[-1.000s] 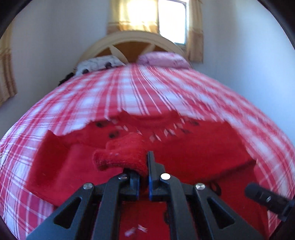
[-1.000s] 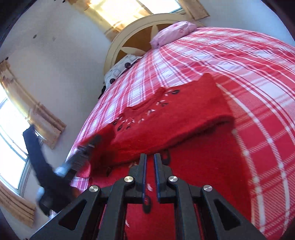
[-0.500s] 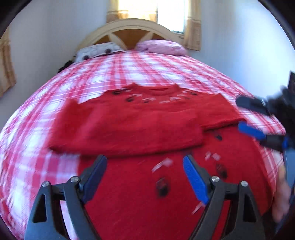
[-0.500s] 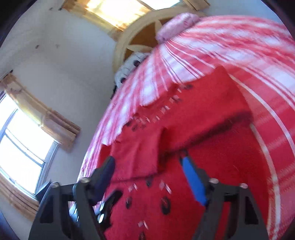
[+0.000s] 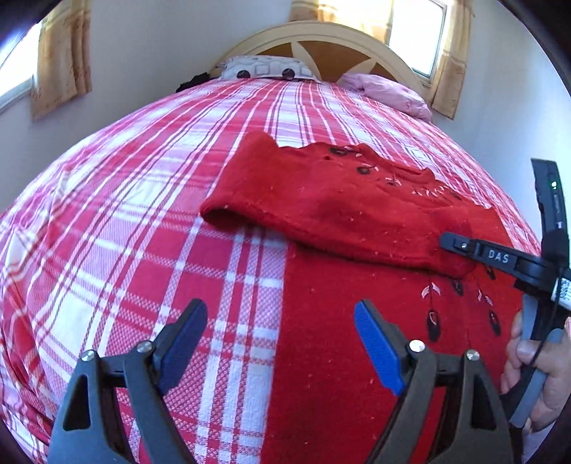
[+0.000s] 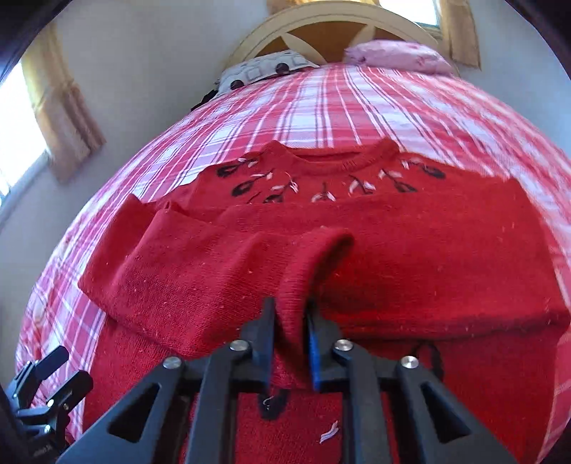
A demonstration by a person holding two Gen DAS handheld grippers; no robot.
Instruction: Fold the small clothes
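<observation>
Red sweater lies flat on the bed, collar toward the headboard, both sleeves folded across the chest. Right gripper: fingers clenched on the cuff of one folded sleeve, knit bunched between the pads. Left gripper: fingers released, spread wide, nothing between them, hovering over the sweater's left edge where it meets the plaid cover. Person's hand on the right handle (only fingers visible). Two pillows by the headboard.

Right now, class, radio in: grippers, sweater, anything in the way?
Left gripper open, empty. Right gripper shut on sleeve cuff. Red sweater on plaid bedspread, sleeves folded in. Nothing in the way.
</observation>
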